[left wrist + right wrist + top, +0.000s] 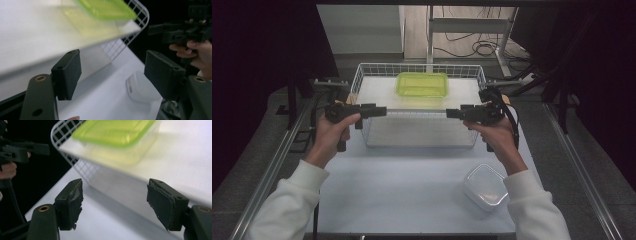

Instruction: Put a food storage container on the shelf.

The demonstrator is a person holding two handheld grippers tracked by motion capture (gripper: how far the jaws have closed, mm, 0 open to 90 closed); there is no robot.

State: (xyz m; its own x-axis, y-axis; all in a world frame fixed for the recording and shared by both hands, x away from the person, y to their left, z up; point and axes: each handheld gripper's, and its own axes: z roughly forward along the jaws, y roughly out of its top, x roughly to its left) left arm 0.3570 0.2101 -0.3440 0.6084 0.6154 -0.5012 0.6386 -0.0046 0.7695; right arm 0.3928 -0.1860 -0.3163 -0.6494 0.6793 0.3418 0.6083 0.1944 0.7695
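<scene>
High view looks down; gripper views closely share the green-lidded container (106, 8).

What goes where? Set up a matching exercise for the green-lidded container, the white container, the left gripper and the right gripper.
Things:
1. green-lidded container
2. white container
3. left gripper
4. right gripper

Places:
A. on the table, near the right sleeve
B. at the basket's left side
C. on the white board over the basket
D. at the basket's right side

Pairs: 1-C, 2-A, 3-B, 4-D
</scene>
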